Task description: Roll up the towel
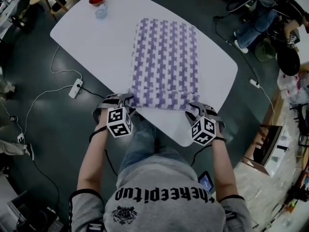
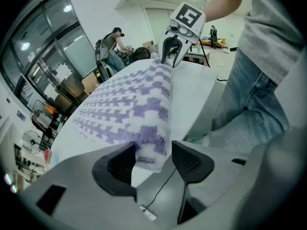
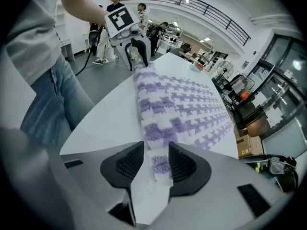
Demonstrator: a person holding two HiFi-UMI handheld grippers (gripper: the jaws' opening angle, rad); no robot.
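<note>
1. The towel (image 1: pixel 165 52) is purple-and-white houndstooth and lies flat on the white table (image 1: pixel 91 37), long axis 12–6 in the head view.
2. Its 6 o'clock edge is turned into a thin roll (image 1: pixel 161 99), axis 9–3, near the table's near edge. The rest lies unrolled toward 12.
3. At the roll's 9 o'clock end is the left gripper (image 1: pixel 126 99), at its 3 o'clock end the right gripper (image 1: pixel 197 108). Neither is nearer.
4. Both sets of jaws stand apart with a roll end between them, not pinched: released.
5. Likely next: grip both ends and turn the roll toward 12. Keep the ends level or it cones.
</note>
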